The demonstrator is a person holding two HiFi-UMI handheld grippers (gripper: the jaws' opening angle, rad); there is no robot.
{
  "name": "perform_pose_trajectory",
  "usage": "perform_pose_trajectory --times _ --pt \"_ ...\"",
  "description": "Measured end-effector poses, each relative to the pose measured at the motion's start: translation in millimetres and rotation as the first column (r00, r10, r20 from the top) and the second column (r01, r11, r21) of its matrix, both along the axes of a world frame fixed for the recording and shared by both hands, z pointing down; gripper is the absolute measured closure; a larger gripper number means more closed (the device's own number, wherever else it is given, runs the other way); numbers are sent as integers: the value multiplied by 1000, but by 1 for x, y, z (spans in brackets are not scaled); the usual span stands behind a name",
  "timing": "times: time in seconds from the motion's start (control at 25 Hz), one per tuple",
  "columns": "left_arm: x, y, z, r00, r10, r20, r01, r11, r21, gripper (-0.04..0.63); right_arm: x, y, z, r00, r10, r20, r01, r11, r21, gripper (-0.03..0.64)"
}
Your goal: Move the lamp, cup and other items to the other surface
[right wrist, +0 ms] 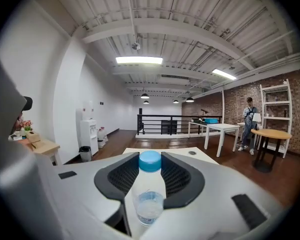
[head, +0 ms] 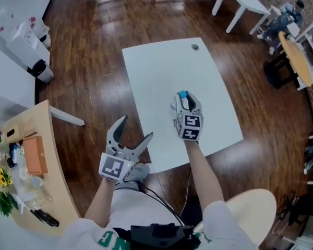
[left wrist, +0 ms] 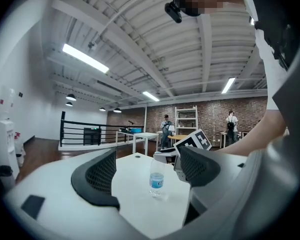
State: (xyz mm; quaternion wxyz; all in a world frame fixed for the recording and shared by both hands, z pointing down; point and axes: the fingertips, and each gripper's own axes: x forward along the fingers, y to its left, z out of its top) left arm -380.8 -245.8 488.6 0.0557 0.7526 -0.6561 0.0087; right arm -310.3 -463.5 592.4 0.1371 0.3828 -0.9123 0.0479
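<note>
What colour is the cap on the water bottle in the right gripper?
Light blue: the cap of the water bottle shows best in the right gripper view.

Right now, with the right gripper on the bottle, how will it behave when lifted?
The bottle is tall and narrow and the right gripper holds it near the top, so it may swing, and tip when set down. Its clear thin plastic probably flexes and could slip. Likely light; fill level unclear.
</note>
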Motion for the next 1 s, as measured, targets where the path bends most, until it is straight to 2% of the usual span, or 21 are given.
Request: perform_pose_trajectory --times 0.08,0.28,0.32,0.4,0.48,0.56,0.72,0.84,0.92,1.0 --pt "-10 2 9 1000 -20 5 20 1000 -15 196 -12 -6 13 1000 -14 7 14 1000 -9 463" --pt "-18 5 21 999 -37 5 37 999 -34 196 -27 -12 18 999 -27 21 26 999 39 453" --pt "-17 5 21 999 -34 4 34 999 -34 196 -28 -11 20 999 -28 31 27 999 33 419" --pt "-14 4 20 1000 -27 -5 26 999 -33 196 -29 -5 26 997 -55 48 54 998 11 292" --pt "-11 3 17 1000 -13 -2 13 1000 -22 196 -28 6 25 995 -91 42 90 996 16 285" --pt "-8 4 21 999 11 37 -11 1000 6 205 -21 19 16 994 -104 47 102 994 36 287" --pt "10 5 13 996 67 58 -69 997 39 206 10 44 -23 989 -69 134 60 996 69 287" --pt "34 6 2 990 130 48 -132 989 58 206 49 68 -63 982 -19 188 -8 990 143 287" --pt "50 7 -4 982 184 41 -187 980 73 206 79 88 -89 974 31 224 -74 980 187 285" --pt "69 8 -9 965 259 31 -261 961 94 206 118 112 -113 961 104 258 -161 964 213 276"
